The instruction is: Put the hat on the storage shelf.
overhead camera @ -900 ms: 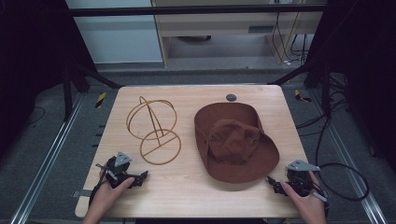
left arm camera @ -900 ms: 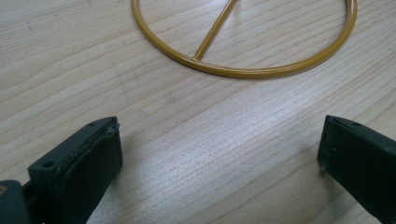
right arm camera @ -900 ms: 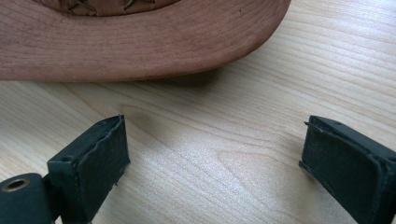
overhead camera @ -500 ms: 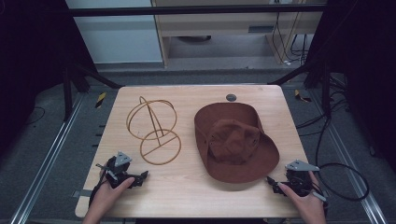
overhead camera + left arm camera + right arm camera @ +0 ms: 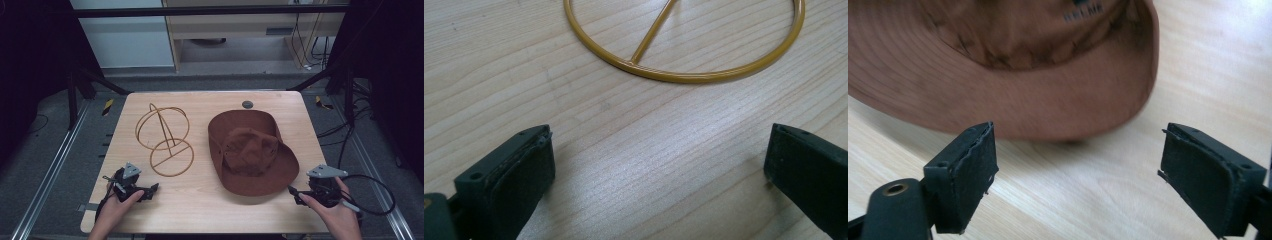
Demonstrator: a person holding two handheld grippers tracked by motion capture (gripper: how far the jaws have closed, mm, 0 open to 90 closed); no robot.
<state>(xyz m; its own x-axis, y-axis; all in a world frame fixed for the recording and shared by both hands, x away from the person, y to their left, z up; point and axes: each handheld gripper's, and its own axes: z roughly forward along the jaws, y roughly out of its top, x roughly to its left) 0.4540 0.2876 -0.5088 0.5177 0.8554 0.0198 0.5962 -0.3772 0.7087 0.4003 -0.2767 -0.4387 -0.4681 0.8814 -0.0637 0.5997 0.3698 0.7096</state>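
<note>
Starting left of the hat stand, I have my left gripper [image 5: 150,189] low near the table's front edge, held in my left hand [image 5: 117,200], its tips pointing toward the stand's base. Its own view shows both jaws spread wide with bare wood between them, holding nothing, and the base ring just ahead of them.

The gold wire hat stand [image 5: 165,137] sits left of the table's centre: a flat ring with a crossbar on the wooden table [image 5: 200,210], a post rising to an upright loop. I judge it stiff, light and easy to tip or slide on the smooth wood, so I would steady the base ring rather than the loop.

Right of the stand, apart from it, lies the brown brimmed hat [image 5: 250,150], crown up and dented, brim flat on the table. It looks like soft fabric, light and floppy; I expect it to sag if lifted by one edge. The near brim, where it curls slightly off the wood, seems the best place to pinch.

Beyond the hat, a small dark round disc [image 5: 247,104] lies near the table's far edge.

Right of the hat, my right gripper [image 5: 291,189] rests low near the front corner in my right hand [image 5: 332,207], tips aimed at the brim. Its jaws also stand wide apart and empty, the brim edge just ahead between them, not yet touched.
</note>
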